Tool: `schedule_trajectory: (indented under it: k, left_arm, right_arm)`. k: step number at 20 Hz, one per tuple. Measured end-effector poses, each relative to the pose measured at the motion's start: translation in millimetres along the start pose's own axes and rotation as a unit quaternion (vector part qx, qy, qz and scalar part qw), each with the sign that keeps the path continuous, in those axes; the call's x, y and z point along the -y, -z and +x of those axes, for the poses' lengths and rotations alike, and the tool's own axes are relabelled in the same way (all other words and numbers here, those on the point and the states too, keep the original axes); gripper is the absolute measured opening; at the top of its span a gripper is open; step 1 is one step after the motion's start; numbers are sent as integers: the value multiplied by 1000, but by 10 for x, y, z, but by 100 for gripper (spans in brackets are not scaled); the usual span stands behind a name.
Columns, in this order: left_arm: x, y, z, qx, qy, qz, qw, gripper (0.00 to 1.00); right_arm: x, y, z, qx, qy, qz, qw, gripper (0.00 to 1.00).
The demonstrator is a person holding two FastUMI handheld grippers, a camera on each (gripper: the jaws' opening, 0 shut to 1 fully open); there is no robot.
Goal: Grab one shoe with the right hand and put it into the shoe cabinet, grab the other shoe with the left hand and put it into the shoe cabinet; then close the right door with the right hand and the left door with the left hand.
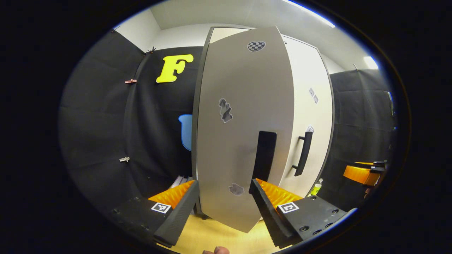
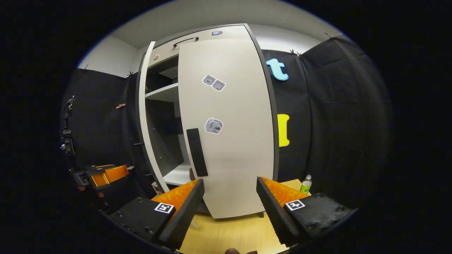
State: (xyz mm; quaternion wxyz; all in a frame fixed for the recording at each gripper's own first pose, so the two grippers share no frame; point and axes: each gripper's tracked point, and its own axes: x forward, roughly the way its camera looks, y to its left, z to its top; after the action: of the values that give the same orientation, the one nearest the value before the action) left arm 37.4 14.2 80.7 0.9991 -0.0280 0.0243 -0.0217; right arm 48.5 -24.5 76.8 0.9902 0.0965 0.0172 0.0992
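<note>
Grey left door stands tall and upright, ajar, straight ahead of the spread, empty left gripper. Ahead of the right gripper, likewise released, the upright right door looks shut.

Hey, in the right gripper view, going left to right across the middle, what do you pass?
The other claw at far left, then the open left door seen edge-on, the shelves inside the cabinet, the right door's handle, the right door, and the small bottle on the floor.

Pale right door nearly shut, grey left door still ajar.
</note>
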Motion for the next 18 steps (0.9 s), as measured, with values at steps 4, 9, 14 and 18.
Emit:
schedule_trajectory:
  k: [4,9,14,18]
  left_arm:
    - [33,23,-65,-2,2,1,1000,95]
    - [68,0,-178,1,7,4,1000,95]
    - [82,-15,-263,7,9,8,1000,95]
    - [104,-8,-307,6,13,12,1000,95]
  right_arm:
    - [-16,-75,-62,14,8,-15,1000,98]
    - [-76,-131,-119,29,13,-33,999,98]
    - [-129,-120,-190,30,17,-40,999,98]
    - [-153,-113,-231,29,18,-41,999,98]
